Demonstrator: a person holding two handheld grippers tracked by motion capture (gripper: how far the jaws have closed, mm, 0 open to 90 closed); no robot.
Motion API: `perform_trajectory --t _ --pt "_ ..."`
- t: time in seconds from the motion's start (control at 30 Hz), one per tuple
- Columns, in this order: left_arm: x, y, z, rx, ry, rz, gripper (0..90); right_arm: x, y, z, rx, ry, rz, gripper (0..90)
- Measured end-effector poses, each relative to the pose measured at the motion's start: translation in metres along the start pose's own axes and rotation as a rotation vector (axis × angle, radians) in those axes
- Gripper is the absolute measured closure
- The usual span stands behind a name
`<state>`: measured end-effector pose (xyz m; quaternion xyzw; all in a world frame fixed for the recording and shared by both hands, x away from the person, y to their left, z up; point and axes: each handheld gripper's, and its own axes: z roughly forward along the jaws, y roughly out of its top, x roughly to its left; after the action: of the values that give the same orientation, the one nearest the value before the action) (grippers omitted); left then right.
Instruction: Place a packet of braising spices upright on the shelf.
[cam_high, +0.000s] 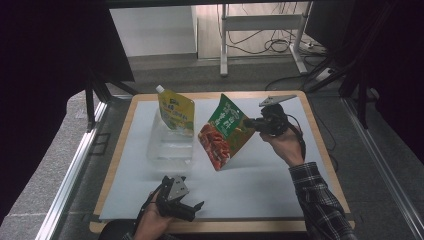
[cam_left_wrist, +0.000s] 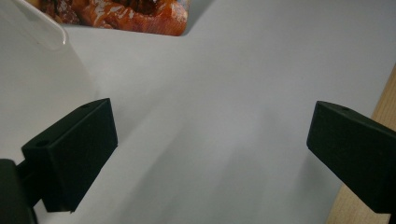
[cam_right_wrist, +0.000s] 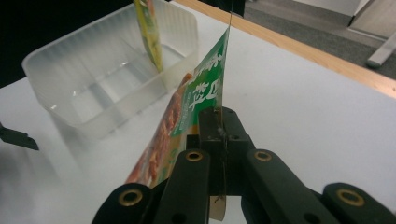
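Above the white table (cam_high: 280, 175), right gripper (cam_high: 248, 123) pinches a glossy flat pouch (cam_high: 225, 132); left gripper (cam_high: 196, 209) gapes empty

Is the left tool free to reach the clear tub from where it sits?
Probably yes: the left tool is open and holds nothing, with bare white mat between it and the clear tub.

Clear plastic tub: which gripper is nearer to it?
Left. The left gripper sits open on the white mat just short of the tub's near wall. The right gripper, shut on the green food pouch, is off to the tub's right, with the pouch between them.
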<state>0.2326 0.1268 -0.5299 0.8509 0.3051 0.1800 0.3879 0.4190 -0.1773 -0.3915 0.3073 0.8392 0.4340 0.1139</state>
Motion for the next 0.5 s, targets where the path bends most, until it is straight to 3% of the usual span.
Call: perform_trajectory --t 0.5 --pt "-0.001 0.000 0.000 -0.003 -0.002 -0.003 1.4 0.027 0.032 -0.007 -0.001 0.001 -0.098 89.4"
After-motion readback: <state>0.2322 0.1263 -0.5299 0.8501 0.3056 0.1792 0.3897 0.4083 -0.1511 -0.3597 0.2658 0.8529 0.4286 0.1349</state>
